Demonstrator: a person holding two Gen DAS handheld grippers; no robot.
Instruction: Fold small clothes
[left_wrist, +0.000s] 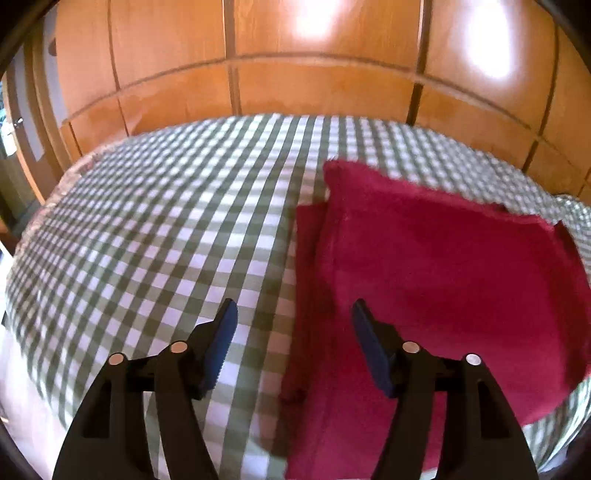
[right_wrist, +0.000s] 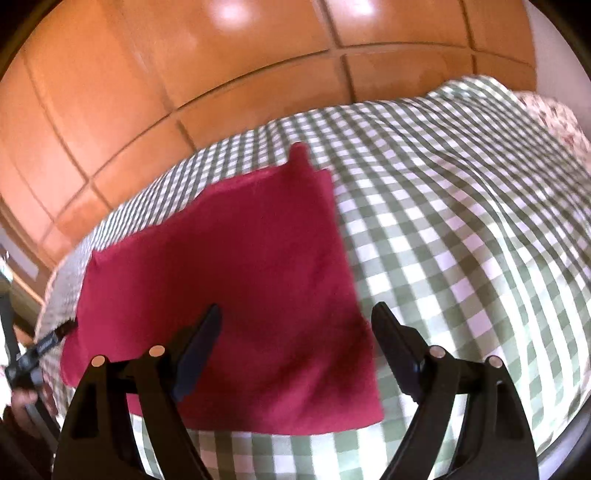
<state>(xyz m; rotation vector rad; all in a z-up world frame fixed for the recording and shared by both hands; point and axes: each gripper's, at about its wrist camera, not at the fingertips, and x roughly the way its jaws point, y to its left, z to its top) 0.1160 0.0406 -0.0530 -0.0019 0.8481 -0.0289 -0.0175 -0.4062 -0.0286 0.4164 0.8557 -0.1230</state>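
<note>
A dark red cloth (left_wrist: 443, 280) lies folded in layers on a green-and-white checked bedcover (left_wrist: 147, 240). In the left wrist view my left gripper (left_wrist: 293, 308) hovers open over the cloth's left edge, its right finger above the red fabric and its left finger above the checks; nothing sits between the blue pads. In the right wrist view the same red cloth (right_wrist: 229, 277) fills the middle. My right gripper (right_wrist: 295, 314) stands open over the cloth's right near corner, holding nothing. The left gripper (right_wrist: 33, 354) shows at the far left edge there.
A wooden panelled wardrobe (left_wrist: 314, 66) rises right behind the bed. The checked cover (right_wrist: 461, 221) spreads wide to the right of the cloth, with a floral patterned fabric (right_wrist: 554, 114) at its far right corner. A hand (right_wrist: 22, 398) is at the left edge.
</note>
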